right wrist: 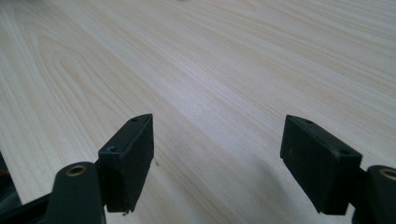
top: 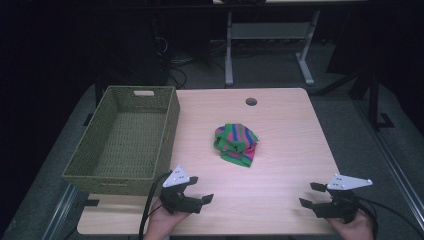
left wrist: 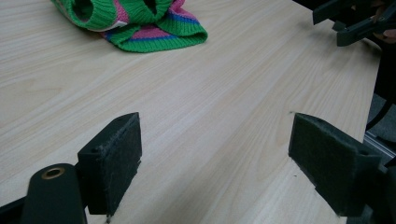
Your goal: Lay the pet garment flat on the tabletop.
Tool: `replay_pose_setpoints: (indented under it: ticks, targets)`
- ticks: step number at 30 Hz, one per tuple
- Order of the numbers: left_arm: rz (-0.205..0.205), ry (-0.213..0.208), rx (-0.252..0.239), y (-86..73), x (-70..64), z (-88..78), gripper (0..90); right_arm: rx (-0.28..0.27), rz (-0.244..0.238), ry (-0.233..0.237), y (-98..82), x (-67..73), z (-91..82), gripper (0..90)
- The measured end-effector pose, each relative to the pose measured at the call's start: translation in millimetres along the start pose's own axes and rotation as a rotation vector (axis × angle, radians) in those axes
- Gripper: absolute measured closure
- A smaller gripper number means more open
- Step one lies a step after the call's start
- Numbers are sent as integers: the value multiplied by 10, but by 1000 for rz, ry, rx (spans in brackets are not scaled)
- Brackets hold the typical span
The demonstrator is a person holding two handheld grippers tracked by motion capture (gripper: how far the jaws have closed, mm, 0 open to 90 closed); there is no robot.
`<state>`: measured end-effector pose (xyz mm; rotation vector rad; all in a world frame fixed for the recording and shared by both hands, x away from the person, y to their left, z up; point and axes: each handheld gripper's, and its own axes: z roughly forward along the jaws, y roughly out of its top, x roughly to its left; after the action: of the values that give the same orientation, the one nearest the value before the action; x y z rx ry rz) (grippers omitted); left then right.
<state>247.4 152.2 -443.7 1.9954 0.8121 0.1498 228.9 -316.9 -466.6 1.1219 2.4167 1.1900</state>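
- Left gripper (top: 196, 188) sitting nearest the camera at the table's near edge, a hand (top: 161, 222) gripping it from below, jaws spread wide, holding nothing, cable trailing off the front.
- Its pads (left wrist: 114, 161) in the left gripper view are standing well apart with bare wood between them, low over the tabletop; cannot tell if touching.
- Woven green basket (top: 169, 127) resting on the table's left side, its long axis running away from the camera, nothing lying inside as far as the high view shows, its near end just beyond the left gripper.
- Light wooden table (top: 285, 140) carrying everything, a round cable hole (top: 251, 102) showing near the far edge.
- Striped knit garment (top: 236, 144), green, pink and blue, lying crumpled near the table's middle, right of the basket and apart from it, well apart from both grippers.
- Same garment (left wrist: 140, 23) showing at the top of the left gripper view, ribbed green hem facing this way, so that gripper is aiming roughly toward it.
- Right gripper (top: 311, 195) sitting at the near right edge, jaws also wide and holding nothing, hand (top: 355, 227) under it.
- Its pads (right wrist: 128, 158) are framing plain wood grain.
- Progress, judging by layout: likely putting the garment into the basket, and nothing is done yet; the garment is untouched.
- Remaining: reaching in, gripping the knit, lifting it left over the basket rim, letting go.
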Motion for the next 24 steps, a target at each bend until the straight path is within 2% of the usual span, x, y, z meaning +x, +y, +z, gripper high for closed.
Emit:
replay_pose_setpoints:
  ticks: [5, 10, 16, 18, 21, 24]
  targets:
    - [-3, -6, 17, -9, 7, 35, 169, -6, -14, 11, 54, 9, 27, 245]
    - [21, -16, 18, -8, -28, 42, 169, -5, -31, 2, 92, 77, 38, 245]
    - [14, -19, 19, -19, -28, 34, 170, -8, -34, 12, 174, 74, 87, 244]
    - [17, -15, 18, -17, -27, 34, 169, -11, -47, 9, 263, 75, 147, 222]
    - [13, -16, 17, -14, -17, 38, 169, -10, -47, 14, 301, 67, 192, 219]
    - [3, -20, 17, -17, -9, 42, 169, 12, -54, 15, 329, 74, 245, 219]
